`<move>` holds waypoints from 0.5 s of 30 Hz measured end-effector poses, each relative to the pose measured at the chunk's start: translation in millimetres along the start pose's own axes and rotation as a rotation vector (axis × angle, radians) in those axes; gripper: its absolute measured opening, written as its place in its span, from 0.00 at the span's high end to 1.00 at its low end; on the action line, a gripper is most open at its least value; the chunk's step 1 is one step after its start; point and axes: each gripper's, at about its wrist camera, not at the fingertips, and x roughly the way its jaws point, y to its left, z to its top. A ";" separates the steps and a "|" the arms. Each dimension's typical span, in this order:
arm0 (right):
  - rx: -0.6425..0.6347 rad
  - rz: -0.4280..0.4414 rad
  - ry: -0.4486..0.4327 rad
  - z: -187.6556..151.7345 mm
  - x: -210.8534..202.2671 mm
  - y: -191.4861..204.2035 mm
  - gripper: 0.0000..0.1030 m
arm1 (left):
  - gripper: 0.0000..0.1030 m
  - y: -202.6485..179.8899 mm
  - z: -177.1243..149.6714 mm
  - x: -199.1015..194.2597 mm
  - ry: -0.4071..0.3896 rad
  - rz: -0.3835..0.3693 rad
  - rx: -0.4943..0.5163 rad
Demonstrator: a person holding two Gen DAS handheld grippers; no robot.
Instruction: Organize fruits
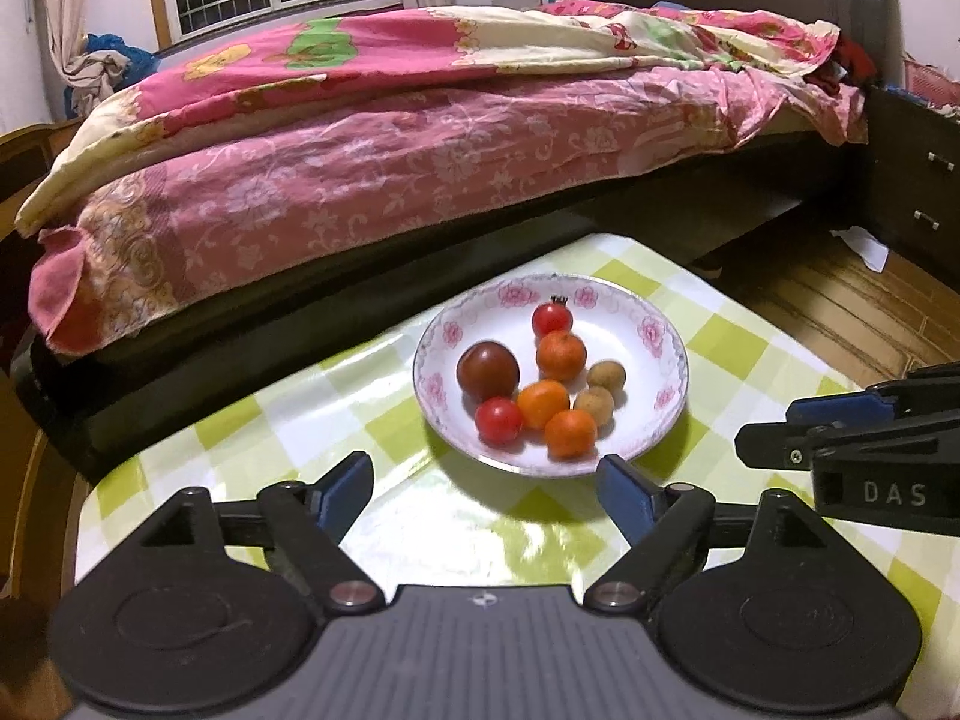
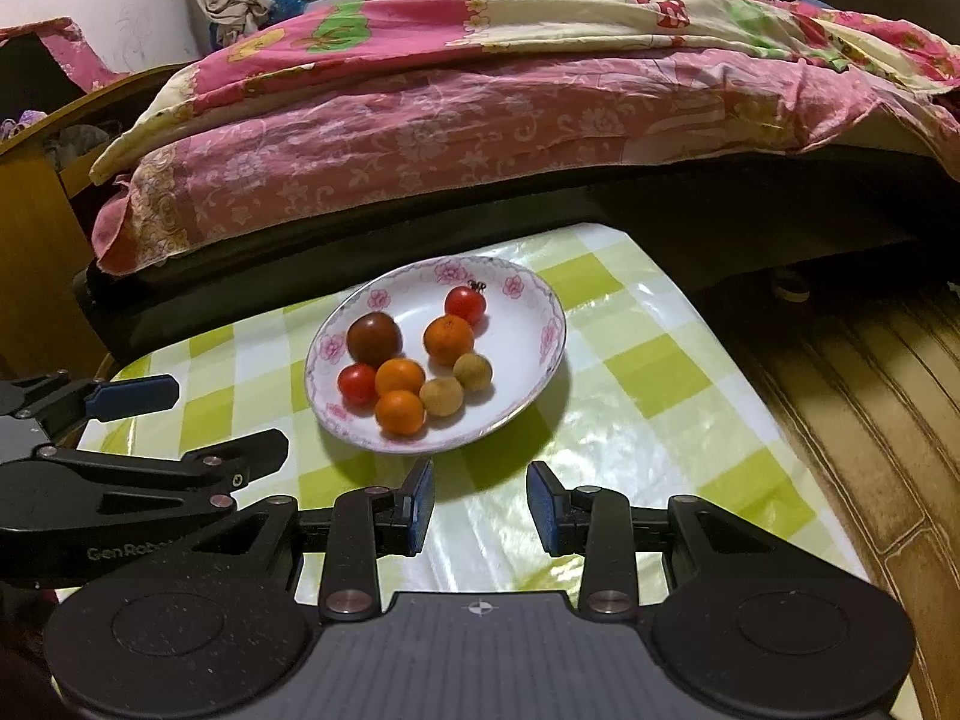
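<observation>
- The floral plate (image 1: 660, 324) sat on the green-checked tablecloth (image 1: 252, 426), toward the table's far edge near the bed (image 1: 420, 138)
- All the fruit in view lay inside the plate: a dark plum-like fruit (image 1: 488, 369), two small red tomatoes (image 1: 498, 420) (image 1: 552, 318), three small oranges (image 1: 561, 355) (image 1: 543, 402) (image 1: 570, 433) and two brownish longan-like fruits (image 1: 606, 374) (image 1: 594, 402)
- No fruit was seen loose on the cloth, and no second dish or basket showed in either view
- The left gripper (image 1: 486, 489) hung just short of the plate's near rim, its jaws spread wide with nothing between them
- The right gripper (image 2: 480, 501) hovered near the plate's front edge too, jaws parted and empty; from the left camera it appeared at the right border
- Judged from this, the gathering looked done, or the sorting had not begun; the pictures could not settle which
- The fruits were loosely mixed, the kinds touching one another, so any grouping by type seemed left to do
- Neither claw touched fruit or plate
</observation>
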 end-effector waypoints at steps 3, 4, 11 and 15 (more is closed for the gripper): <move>0.003 0.002 0.001 -6.8 -7.0 2.8 0.69 | 0.09 -1.5 -6.9 -6.8 0.001 0.012 0.002; 0.004 0.003 0.001 -9.1 -9.3 3.7 0.69 | 0.08 -2.0 -9.2 -9.6 -0.001 0.019 0.003; 0.012 0.009 0.011 -21.5 -21.1 10.4 0.69 | 0.03 1.9 -20.4 -26.2 -0.006 0.038 -0.040; 0.008 0.017 0.016 -28.3 -27.8 14.0 0.69 | 0.00 3.3 -27.5 -34.4 -0.008 0.043 -0.066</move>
